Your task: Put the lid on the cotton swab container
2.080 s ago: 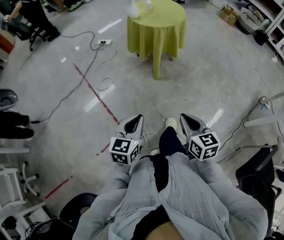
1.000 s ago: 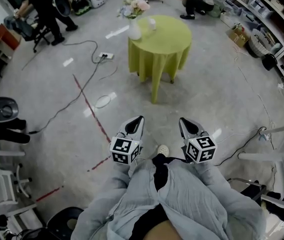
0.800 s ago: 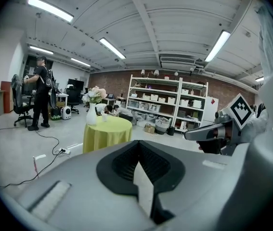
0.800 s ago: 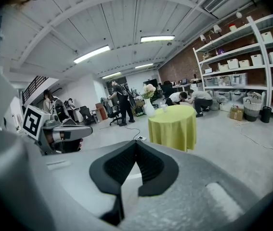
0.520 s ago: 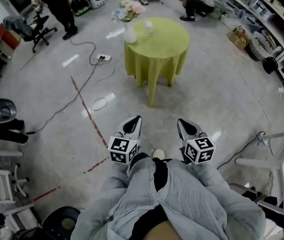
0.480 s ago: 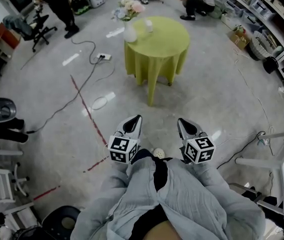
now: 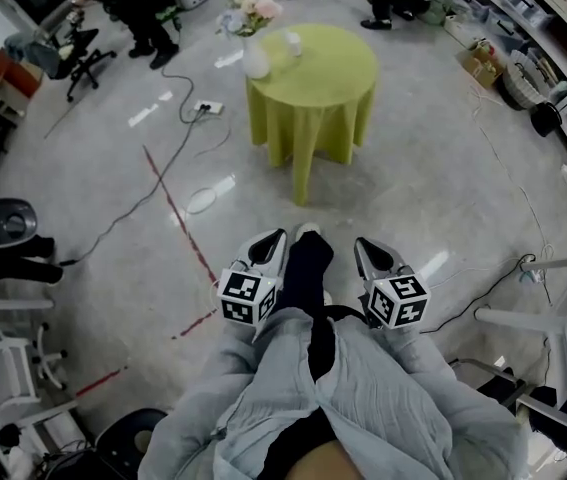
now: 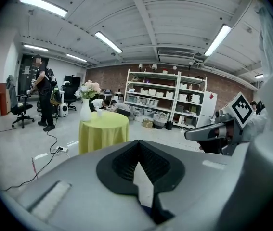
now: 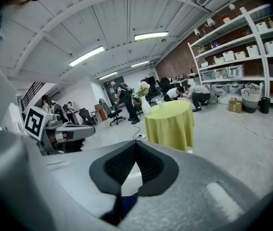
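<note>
Tabletop container [image 7: 293, 43], far beyond left hand-held gripper [image 7: 276, 234]

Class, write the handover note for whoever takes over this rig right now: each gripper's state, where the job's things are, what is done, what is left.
Left gripper: fingers together, nothing held.
Right gripper: fingers together, nothing held.
Both are held out in front of the person, well short of the round table in its green cloth across the floor.
On the table: a white vase of flowers and a small white container, too small to tell whether it is the swab container or has its lid on.
Done: nothing.
Left: reach the table, find the lid, put it on.
</note>
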{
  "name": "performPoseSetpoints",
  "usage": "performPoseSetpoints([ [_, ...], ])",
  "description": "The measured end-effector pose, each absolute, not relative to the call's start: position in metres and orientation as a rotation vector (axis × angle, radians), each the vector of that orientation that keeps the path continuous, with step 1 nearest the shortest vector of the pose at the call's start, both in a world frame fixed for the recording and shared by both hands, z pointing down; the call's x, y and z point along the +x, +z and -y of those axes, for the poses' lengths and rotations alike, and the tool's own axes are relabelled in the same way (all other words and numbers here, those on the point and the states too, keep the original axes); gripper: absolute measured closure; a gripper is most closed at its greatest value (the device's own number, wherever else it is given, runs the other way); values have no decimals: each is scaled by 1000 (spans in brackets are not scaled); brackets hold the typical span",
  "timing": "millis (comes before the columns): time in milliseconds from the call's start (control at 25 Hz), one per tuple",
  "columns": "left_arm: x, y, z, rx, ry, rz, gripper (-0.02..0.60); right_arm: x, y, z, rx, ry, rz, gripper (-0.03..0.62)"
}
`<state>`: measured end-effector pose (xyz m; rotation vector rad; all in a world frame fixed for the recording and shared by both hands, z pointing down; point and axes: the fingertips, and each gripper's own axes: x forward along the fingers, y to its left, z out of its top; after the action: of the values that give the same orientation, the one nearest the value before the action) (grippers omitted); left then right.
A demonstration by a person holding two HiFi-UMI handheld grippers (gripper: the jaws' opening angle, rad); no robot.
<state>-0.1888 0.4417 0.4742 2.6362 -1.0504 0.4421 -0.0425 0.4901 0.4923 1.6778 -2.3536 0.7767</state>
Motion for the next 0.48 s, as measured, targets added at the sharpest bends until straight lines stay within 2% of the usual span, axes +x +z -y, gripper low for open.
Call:
performPoseSetpoints([
  [480, -154, 472, -391, 2669, 459, 977, 561, -17, 493, -445, 1731, 802, 2330, 592],
])
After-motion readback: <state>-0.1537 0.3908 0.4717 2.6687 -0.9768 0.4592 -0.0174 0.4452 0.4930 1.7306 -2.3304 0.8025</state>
